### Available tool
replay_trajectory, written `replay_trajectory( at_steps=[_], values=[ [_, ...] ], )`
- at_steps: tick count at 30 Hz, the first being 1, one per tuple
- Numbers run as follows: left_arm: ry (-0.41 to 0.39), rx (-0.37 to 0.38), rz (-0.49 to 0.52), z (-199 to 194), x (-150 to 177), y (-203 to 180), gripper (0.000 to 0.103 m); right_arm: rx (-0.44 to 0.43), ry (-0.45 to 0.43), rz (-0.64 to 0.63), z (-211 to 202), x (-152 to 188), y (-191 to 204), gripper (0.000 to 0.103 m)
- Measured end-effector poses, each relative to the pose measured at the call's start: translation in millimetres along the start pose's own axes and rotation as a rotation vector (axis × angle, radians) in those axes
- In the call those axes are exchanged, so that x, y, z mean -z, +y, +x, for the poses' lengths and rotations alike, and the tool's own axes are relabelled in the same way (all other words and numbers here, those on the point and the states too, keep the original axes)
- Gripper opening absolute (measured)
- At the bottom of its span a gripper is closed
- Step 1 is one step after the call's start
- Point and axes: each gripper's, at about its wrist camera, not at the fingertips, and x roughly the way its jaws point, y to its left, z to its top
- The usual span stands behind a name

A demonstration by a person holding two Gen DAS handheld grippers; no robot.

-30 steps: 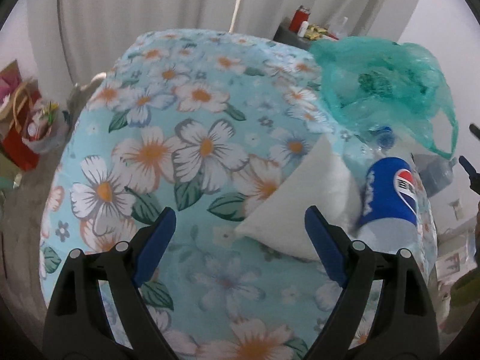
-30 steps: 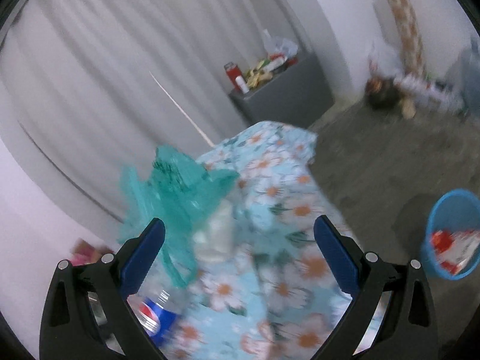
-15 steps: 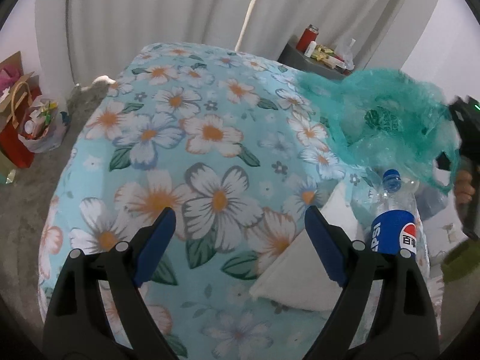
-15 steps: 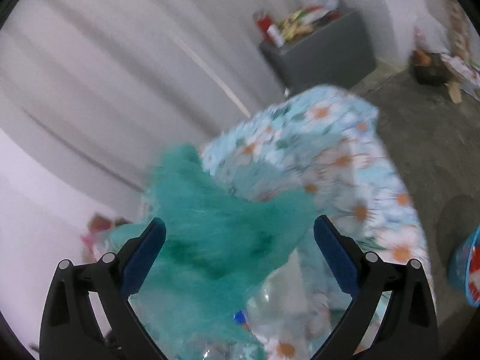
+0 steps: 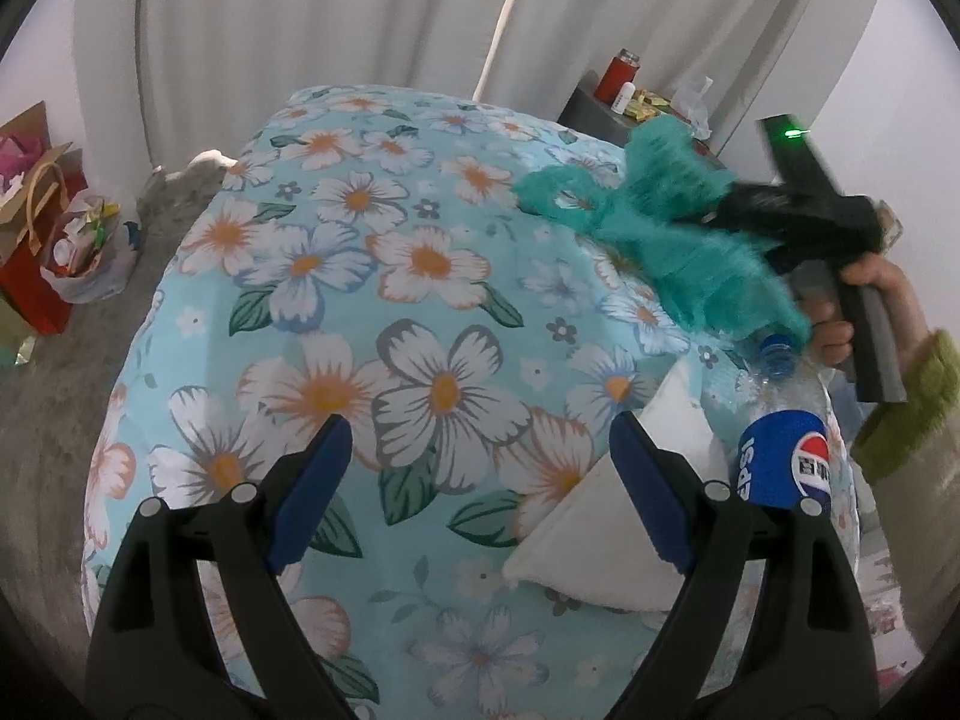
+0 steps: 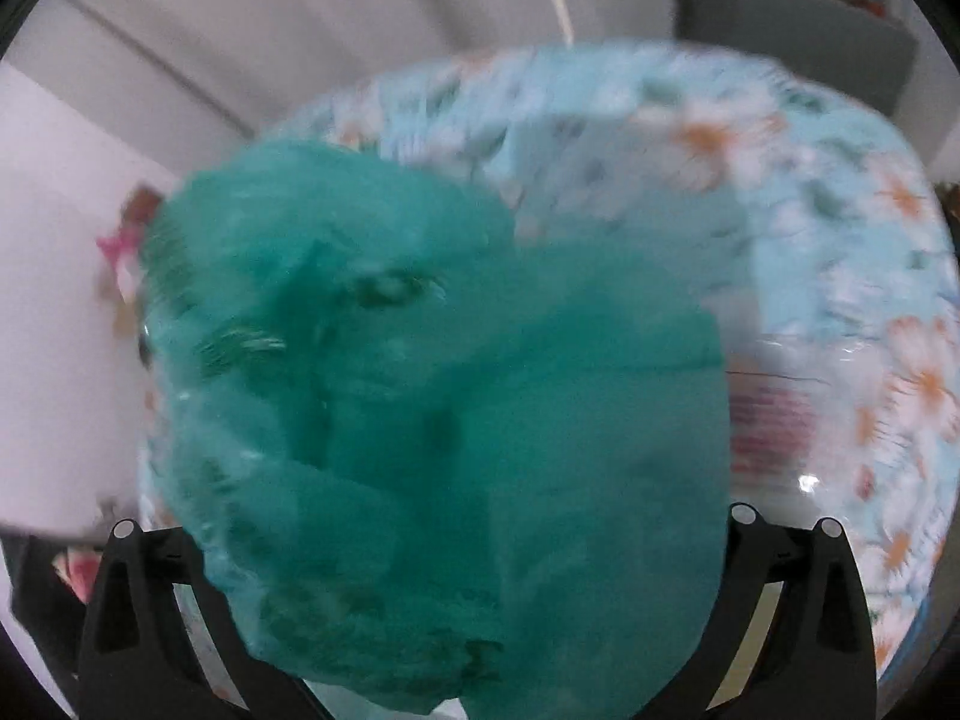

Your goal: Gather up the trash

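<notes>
Left gripper [image 5: 474, 492] hovering over the floral bedspread [image 5: 372, 312], blue pads spread wide, nothing between them — probably waiting to take the next piece of trash. Pepsi bottle [image 5: 786, 444] lying at the bedspread's right edge, blue cap pointing away, just beside a white cushion [image 5: 606, 546]. Right gripper [image 5: 738, 213], gripped by a hand [image 5: 864, 300] in a green fuzzy cuff, buried in the teal plastic bag [image 6: 420, 408] — bag draped over the fingers and hiding the pads, so impossible to tell whether clamped or merely tangled. Bag bunched directly above the bottle's cap, likely positioned to receive it.
</notes>
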Motion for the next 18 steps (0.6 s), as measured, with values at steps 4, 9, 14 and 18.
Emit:
replay_trajectory(
  at_steps=[4, 9, 14, 18],
  values=[
    [-0.019, -0.003, 0.004, -11, 1, -1, 0.083, 0.038, 0.04, -0.066, 5, -9, 11, 0.088],
    [-0.047, -0.006, -0.01, -25, 4, -1, 0.083, -0.03, 0.031, -0.035, -15, -10, 11, 0.028],
    [-0.076, 0.017, -0.019, -43, 8, -3, 0.083, -0.042, -0.195, -0.06, -101, 11, 14, 0.024],
    [-0.114, 0.04, -0.01, -58, 10, -8, 0.083, -0.067, -0.454, -0.044, -207, 64, 6, 0.024]
  ],
)
